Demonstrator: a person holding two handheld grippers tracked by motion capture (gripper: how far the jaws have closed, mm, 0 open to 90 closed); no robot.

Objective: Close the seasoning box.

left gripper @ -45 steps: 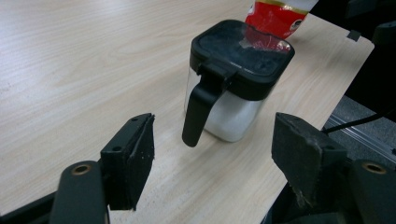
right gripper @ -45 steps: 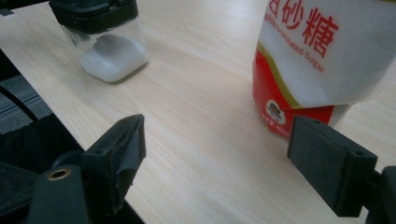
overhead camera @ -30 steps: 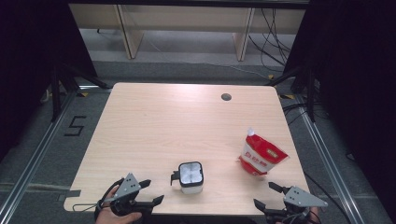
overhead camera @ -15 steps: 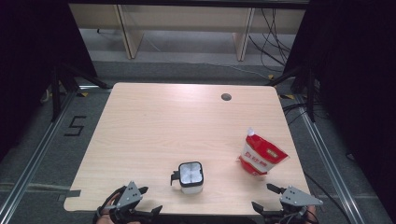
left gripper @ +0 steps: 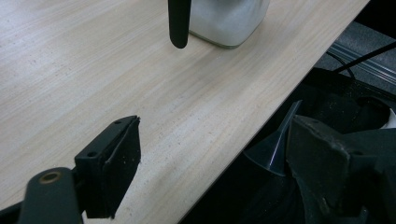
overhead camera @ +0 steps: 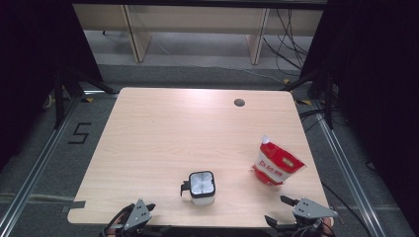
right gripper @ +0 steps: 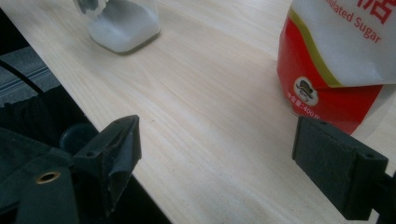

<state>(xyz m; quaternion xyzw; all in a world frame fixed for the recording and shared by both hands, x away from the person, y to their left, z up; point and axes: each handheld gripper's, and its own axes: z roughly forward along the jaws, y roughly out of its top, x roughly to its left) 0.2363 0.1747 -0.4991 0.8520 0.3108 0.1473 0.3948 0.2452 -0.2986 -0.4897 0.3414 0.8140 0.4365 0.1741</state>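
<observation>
Sugar pouch (right gripper: pixel 345 60) label, legible beyond right gripper (right gripper: pixel 215 163)

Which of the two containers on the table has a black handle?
The clear square jar near the front edge; its black handle sticks out sideways. The red and white sugar pouch has none.

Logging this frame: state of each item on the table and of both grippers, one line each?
Jar: upright, holds white granules, lid state unclear, black handle at its side.
Sugar pouch: standing, leaning slightly, white spout on top.
Left gripper: open, holding nothing, at the table's near edge.
Right gripper: open, holding nothing, at the near edge, short of the pouch.
Table: light wood, round hole near its far edge.
</observation>
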